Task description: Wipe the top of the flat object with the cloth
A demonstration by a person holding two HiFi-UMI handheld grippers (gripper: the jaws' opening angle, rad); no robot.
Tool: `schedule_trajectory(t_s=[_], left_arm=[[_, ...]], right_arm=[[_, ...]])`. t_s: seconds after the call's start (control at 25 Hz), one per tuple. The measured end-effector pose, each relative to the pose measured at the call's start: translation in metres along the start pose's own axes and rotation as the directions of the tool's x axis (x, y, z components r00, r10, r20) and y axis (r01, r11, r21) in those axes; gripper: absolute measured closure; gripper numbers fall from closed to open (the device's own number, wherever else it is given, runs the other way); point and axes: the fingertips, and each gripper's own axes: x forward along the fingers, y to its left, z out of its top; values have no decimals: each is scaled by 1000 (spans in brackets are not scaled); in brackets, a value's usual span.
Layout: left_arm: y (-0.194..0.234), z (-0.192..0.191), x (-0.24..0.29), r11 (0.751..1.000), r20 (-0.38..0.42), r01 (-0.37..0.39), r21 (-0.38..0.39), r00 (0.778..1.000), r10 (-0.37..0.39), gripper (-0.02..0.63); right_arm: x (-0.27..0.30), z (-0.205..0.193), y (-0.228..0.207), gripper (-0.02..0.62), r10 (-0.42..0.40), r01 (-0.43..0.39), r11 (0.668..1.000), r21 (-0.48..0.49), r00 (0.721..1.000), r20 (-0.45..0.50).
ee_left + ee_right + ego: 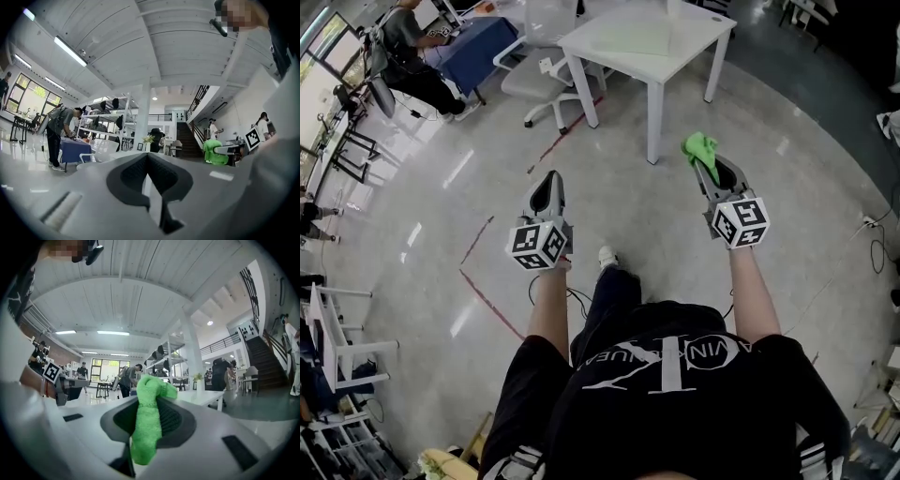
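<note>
I'm pinching green cloth (pixel 700 146) tight in right gripper (pixel 707 167), holding it level, ready for wiping. Left gripper (pixel 551 180) closed on nothing, hanging spare. I'm facing white table (pixel 698 30), well ahead; pale sheet (pixel 633 39) there possibly flat object, too distant.

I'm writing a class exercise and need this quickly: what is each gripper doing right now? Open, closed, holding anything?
The left gripper: closed, nothing between its jaws.
The right gripper: closed on the green cloth.
</note>
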Motion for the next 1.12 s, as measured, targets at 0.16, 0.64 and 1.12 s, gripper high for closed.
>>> schedule_trajectory(t_s=[0.16,0.64,1.12], left_arm=[[8,-3,28,999,-15,41,10,999,-40,607],[82,-10,141,998,-50,55,21,997,-54,607],[167,-10,224,994,-73,112,17,991,-110,607]], right_arm=[[22,-2,-14,522,-21,21,1000,19,1000,1],[138,-14,-51,522,-50,52,998,45,998,-38],[247,-24,-57,522,-94,98,994,51,993,-78]])
